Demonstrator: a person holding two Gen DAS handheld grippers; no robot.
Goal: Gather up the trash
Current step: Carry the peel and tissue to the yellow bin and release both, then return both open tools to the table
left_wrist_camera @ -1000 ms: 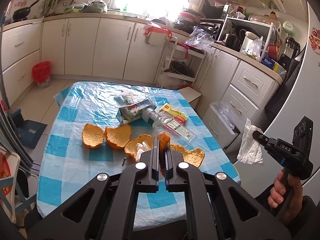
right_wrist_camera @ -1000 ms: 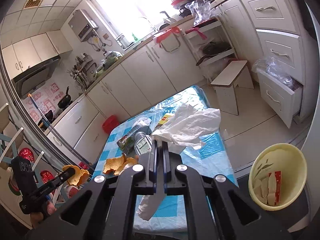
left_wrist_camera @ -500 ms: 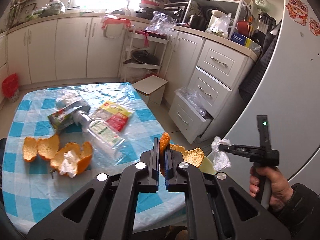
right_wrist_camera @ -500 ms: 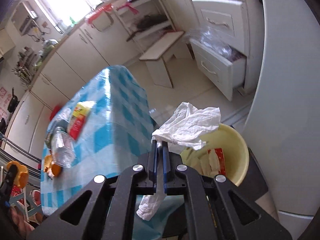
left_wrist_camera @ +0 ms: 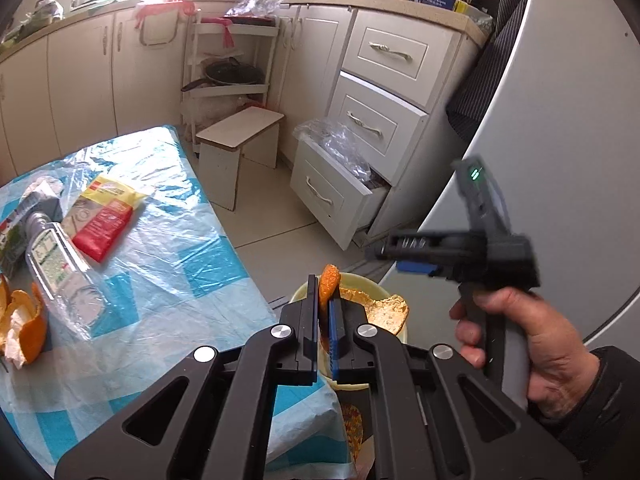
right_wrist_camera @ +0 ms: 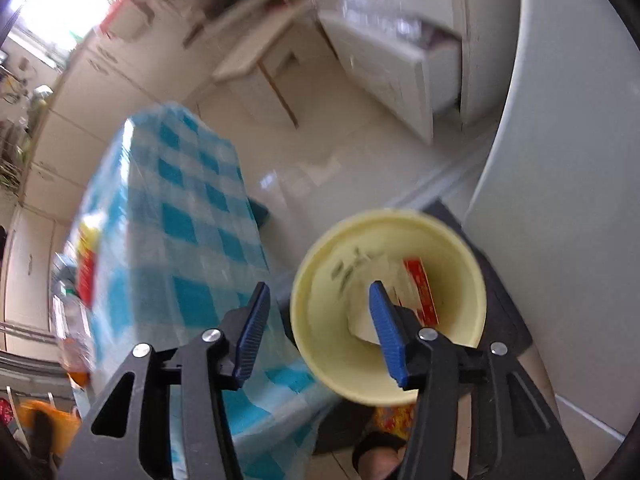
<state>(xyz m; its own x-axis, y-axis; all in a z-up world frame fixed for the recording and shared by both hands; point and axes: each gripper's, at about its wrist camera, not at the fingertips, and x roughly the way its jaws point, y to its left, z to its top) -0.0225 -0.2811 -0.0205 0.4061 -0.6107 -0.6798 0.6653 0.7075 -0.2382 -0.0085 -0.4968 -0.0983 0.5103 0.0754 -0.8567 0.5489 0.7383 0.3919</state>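
My left gripper (left_wrist_camera: 324,300) is shut on a piece of orange peel (left_wrist_camera: 329,280) and holds it over the yellow trash bin (left_wrist_camera: 376,286) beside the table. My right gripper (right_wrist_camera: 318,312) is open and empty above the same yellow bin (right_wrist_camera: 320,320). White tissue (right_wrist_camera: 362,322) and a red wrapper (right_wrist_camera: 420,290) lie inside the bin. The right gripper also shows in the left wrist view (left_wrist_camera: 380,250), held in a hand. On the blue checked table (left_wrist_camera: 180,248) lie a clear plastic bottle (left_wrist_camera: 60,264), a yellow and red packet (left_wrist_camera: 100,216), a carton (left_wrist_camera: 24,216) and more orange peel (left_wrist_camera: 24,320).
A grey fridge (left_wrist_camera: 568,160) stands right of the bin. An open drawer with a plastic bag (left_wrist_camera: 340,184) and a small white stool (left_wrist_camera: 240,140) stand beyond the table. White cabinets line the back wall.
My right gripper has opened and the white tissue has dropped into the yellow bin. My left gripper has carried the orange peel to the right, over the bin.
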